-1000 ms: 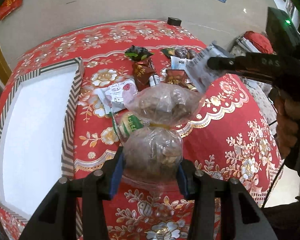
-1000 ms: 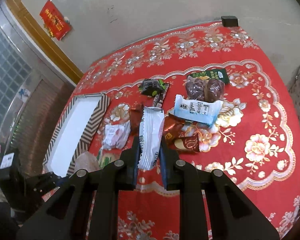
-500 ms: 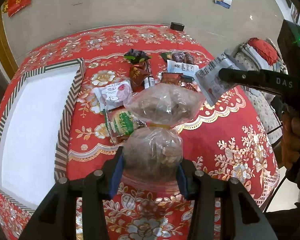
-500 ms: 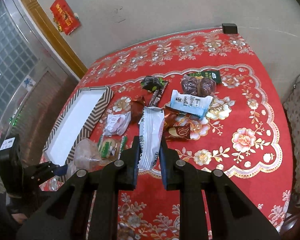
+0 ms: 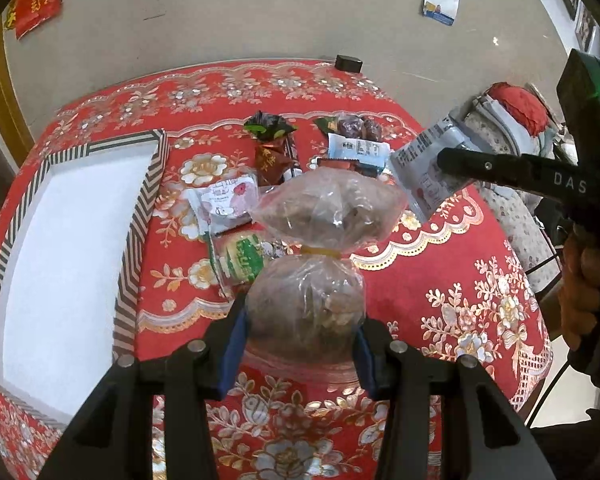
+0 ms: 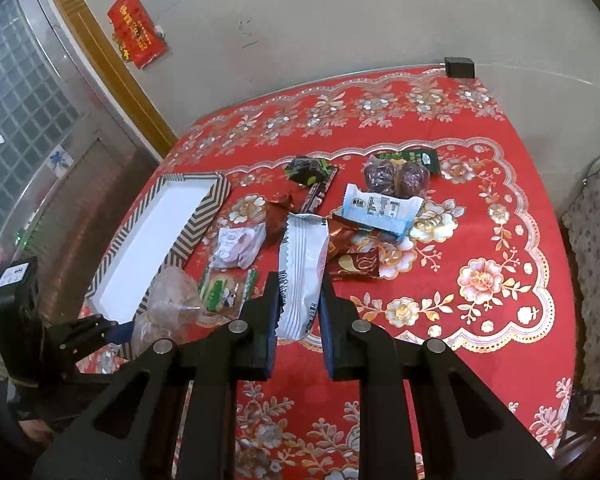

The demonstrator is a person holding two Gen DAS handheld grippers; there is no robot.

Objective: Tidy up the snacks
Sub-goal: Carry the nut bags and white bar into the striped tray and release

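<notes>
— Both grippers have risen since a second ago: more of the red floral tablecloth [image 6: 500, 208] shows in each view, and the snack pile sits smaller and farther up the frame.

— What is the left gripper [image 5: 300, 344] carrying?

— Its blue pads are clamped on a clear plastic bag [image 5: 306, 300] of brownish pieces, pinched by a yellow tie [image 5: 320, 251] into two bulges, the lower one between the fingers, the upper one puffed out at frame centre.

— And the right gripper [image 6: 300, 300]?

— Closed on a white-and-silver packet [image 6: 302, 276] with a serrated edge and small print, held lengthwise, lower centre of its view; it shows again at the upper right of the left view.

— Where do the rest lie?

— Mid-frame on the cloth: a pale blue packet [image 6: 380, 210] touching a clear pack of two dark red pieces [image 6: 396, 176], a pink-and-white packet [image 6: 238, 246], a green-labelled cracker pack [image 6: 224, 290], brown wrappers [image 6: 358, 264]. At left lies the striped tray [image 6: 204, 216], its white floor bare.
</notes>
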